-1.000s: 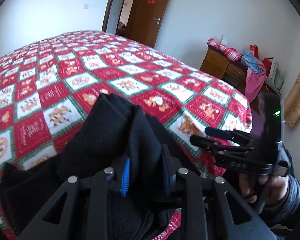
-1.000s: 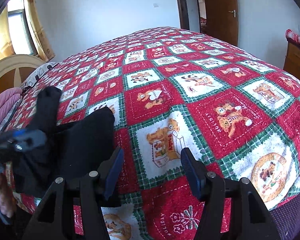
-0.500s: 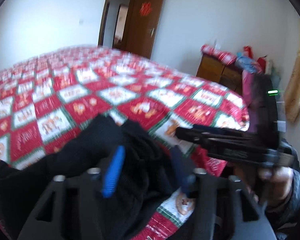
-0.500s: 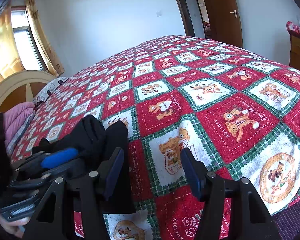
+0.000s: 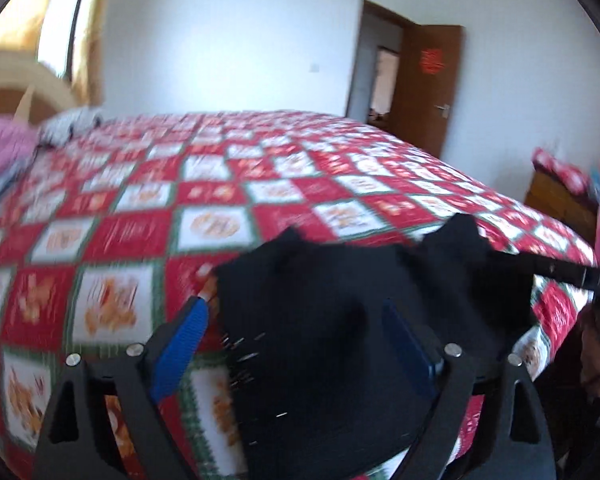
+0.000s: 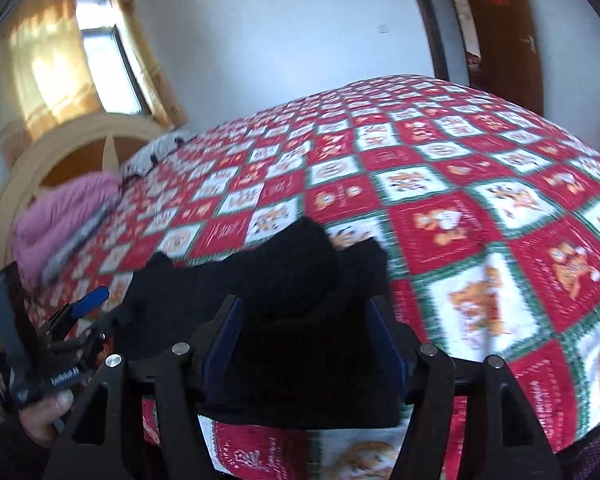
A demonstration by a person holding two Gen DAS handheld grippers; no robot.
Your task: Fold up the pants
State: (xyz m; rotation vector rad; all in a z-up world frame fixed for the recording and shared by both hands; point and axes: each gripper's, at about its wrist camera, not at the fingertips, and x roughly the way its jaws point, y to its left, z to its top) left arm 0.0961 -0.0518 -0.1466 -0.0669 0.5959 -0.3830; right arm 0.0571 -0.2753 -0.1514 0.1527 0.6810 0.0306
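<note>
- The left gripper is opening, its blue pads spreading clear of the black pants that lie bunched between them.
- The pants sit heaped at the near edge of the bed's red patchwork quilt.
- Soft, limp and fairly light by the look of them, they would sag; best pinched at a hem or waistband corner.
- The right gripper straddles the heap, its jaws parting, seemingly not pressing.

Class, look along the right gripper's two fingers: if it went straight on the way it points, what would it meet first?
Probably the black pants bunched on the quilt, directly ahead of the right gripper; depth is unclear.
</note>
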